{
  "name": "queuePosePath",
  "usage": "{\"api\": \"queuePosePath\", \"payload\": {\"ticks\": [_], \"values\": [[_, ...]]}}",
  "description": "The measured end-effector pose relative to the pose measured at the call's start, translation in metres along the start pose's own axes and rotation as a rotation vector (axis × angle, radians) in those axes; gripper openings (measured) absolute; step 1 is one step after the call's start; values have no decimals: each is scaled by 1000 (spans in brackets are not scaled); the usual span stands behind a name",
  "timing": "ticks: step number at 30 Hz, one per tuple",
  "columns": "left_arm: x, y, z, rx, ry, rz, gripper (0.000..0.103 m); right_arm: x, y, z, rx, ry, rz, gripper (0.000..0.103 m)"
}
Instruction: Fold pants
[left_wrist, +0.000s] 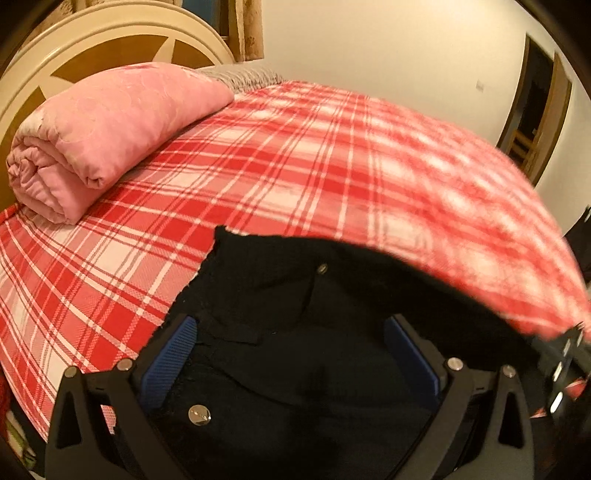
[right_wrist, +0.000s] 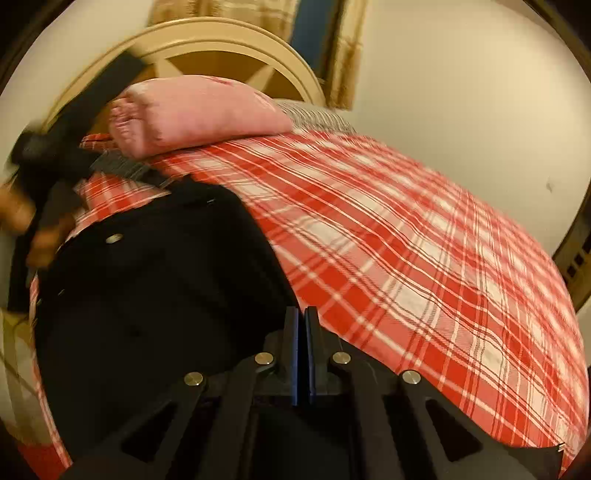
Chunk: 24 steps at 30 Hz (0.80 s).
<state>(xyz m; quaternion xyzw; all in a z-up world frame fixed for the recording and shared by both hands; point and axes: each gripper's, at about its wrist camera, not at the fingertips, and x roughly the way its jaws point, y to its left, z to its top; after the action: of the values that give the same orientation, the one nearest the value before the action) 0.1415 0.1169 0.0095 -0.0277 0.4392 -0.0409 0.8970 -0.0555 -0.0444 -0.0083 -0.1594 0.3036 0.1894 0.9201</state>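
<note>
Two grippers, left gripper (left_wrist: 295, 343) spread, black pants (left_wrist: 314, 314) (no legible labels), plaid bedspread (left_wrist: 295, 155)

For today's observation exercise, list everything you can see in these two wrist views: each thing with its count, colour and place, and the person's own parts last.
Pants: one pair, black, lying on the bed at its near edge, silver buttons showing.
Bedspread: one, red and white plaid, covering the bed.
Folded quilt: one, pink, at the head of the bed.
Headboard: one, cream and brown, behind the quilt.
Grey blanket: one, beside the quilt by the wall.
Curtain: tan, behind the headboard.
Doorway: one, brown frame, in the far wall.
Left gripper: black with blue pads, jaws wide, pants between them.
Right gripper: black, jaws shut at the edge of the pants.
Hand: one, blurred, at the left edge of the right wrist view.
</note>
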Motion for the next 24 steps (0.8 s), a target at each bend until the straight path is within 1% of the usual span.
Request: {"api": "queuePosePath", "payload": {"ticks": [3, 6, 10, 13, 15, 16, 17, 18, 20, 22, 23, 24], "values": [[-12, -2, 7, -13, -12, -37, 103, -8, 24, -16, -30, -11, -23, 3], [-13, -4, 9, -34, 17, -70, 103, -10, 37, -29, -34, -13, -40, 1], [2, -6, 8, -85, 87, -121, 103, -14, 50, -41, -65, -24, -69, 1], [20, -12, 7, -104, 159, -135, 103, -14, 51, -46, -67, -28, -78, 1], [32, -14, 4, -113, 214, -123, 103, -14, 50, -46, -53, -31, -79, 1], [36, -13, 1, -121, 229, -115, 100, -15, 48, -45, -46, -32, -75, 1], [41, -11, -3, -133, 239, -100, 86, -17, 45, -43, -38, -34, -72, 1], [43, -9, -5, -143, 242, -100, 76, -19, 44, -41, -33, -39, -69, 1], [44, -4, -13, -169, 254, -159, 43, -25, 40, -36, -22, -52, -63, 1], [38, 1, -19, -196, 238, -232, 27, -38, 38, -32, -14, -68, -53, 1], [31, 3, -21, -202, 210, -260, 24, -46, 37, -30, -12, -77, -46, 1], [24, 4, -23, -198, 188, -272, 22, -53, 39, -29, -13, -84, -42, 1]]}}
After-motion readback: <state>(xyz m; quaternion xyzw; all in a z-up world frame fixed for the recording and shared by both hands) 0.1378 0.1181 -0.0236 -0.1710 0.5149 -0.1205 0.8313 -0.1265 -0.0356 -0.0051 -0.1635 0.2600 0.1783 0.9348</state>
